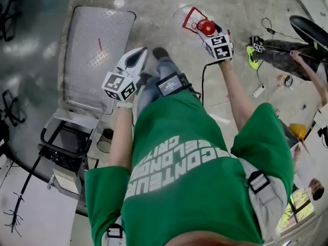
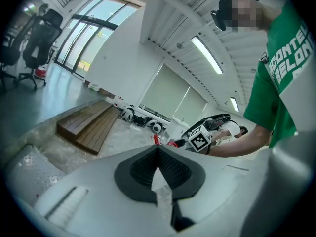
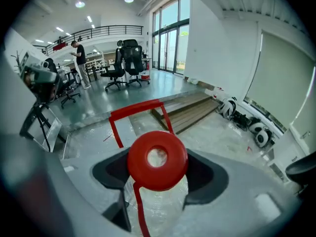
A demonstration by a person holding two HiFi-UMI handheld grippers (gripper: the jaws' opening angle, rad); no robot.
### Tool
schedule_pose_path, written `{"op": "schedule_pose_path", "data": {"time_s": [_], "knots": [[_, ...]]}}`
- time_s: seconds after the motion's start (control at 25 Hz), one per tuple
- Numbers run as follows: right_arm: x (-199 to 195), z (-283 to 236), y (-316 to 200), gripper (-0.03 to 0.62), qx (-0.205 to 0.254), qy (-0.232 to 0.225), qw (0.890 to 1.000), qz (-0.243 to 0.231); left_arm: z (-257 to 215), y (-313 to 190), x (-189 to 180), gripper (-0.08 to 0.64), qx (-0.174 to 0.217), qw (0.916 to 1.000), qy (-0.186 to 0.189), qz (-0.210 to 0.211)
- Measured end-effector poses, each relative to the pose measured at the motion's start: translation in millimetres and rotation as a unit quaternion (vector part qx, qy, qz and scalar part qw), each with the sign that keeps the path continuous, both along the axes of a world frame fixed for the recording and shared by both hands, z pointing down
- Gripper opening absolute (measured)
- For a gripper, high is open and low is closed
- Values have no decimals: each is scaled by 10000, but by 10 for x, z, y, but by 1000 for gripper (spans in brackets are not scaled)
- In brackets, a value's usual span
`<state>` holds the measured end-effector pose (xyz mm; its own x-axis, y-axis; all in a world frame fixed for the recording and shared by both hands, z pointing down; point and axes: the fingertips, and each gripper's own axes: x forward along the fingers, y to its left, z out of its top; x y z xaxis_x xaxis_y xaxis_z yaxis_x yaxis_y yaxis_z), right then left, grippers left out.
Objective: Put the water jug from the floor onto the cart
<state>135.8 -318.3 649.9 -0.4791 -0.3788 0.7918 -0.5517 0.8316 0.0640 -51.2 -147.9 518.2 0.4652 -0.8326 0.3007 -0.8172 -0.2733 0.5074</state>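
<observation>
The water jug [image 1: 185, 16] is clear plastic with a red cap [image 1: 207, 27] and a red carry handle [image 1: 192, 18]. My right gripper [image 1: 206, 31] is shut on its neck just under the cap and holds it tilted, right of the cart. In the right gripper view the cap [image 3: 157, 160] sits between the dark pads of the right gripper [image 3: 158, 169], with the clear body [image 3: 158, 204] below. The cart's grey deck [image 1: 97, 40] lies at the left, its push handle [image 1: 64, 137] nearest me. My left gripper [image 1: 139, 55] hovers shut and empty by the deck's right edge, also seen as the left gripper [image 2: 158, 151].
Another person [image 1: 287, 55] with a yellow-green shoe sits on the floor at the right, with cables nearby. Low wooden steps [image 2: 89, 125] lie beyond. Office chairs [image 3: 126, 63] and a standing person [image 3: 79, 56] are in the distance. A tripod [image 3: 37, 107] stands at the left.
</observation>
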Motion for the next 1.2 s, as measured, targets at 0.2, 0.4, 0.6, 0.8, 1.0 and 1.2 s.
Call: {"op": "schedule_pose_path", "data": {"time_s": [0.2,0.4,0.6,0.8,1.0,1.2], "knots": [[-253,-625,-112,302,273,-376,9988,-179,-340,145,-100,15,331,9987,-281,-260],[-500,-1134,-148,302,524,-653,9953,-480,-653,245,-175,14,641,9954,-326,-627],[-907,-1397,-3,302,682,-769,9891,-1058,-809,495,-368,14,807,9902,-426,-1059],[-1621,-1528,220,302,676,-881,9742,-1967,-885,957,-743,15,850,9750,-513,-1989],[-2296,-1603,575,302,558,-1029,9547,-2736,-917,1508,-1042,15,804,9537,-598,-2837],[-3002,-1635,1083,302,457,-1118,9259,-3579,-933,2058,-1268,15,796,9248,-672,-3658]]}}
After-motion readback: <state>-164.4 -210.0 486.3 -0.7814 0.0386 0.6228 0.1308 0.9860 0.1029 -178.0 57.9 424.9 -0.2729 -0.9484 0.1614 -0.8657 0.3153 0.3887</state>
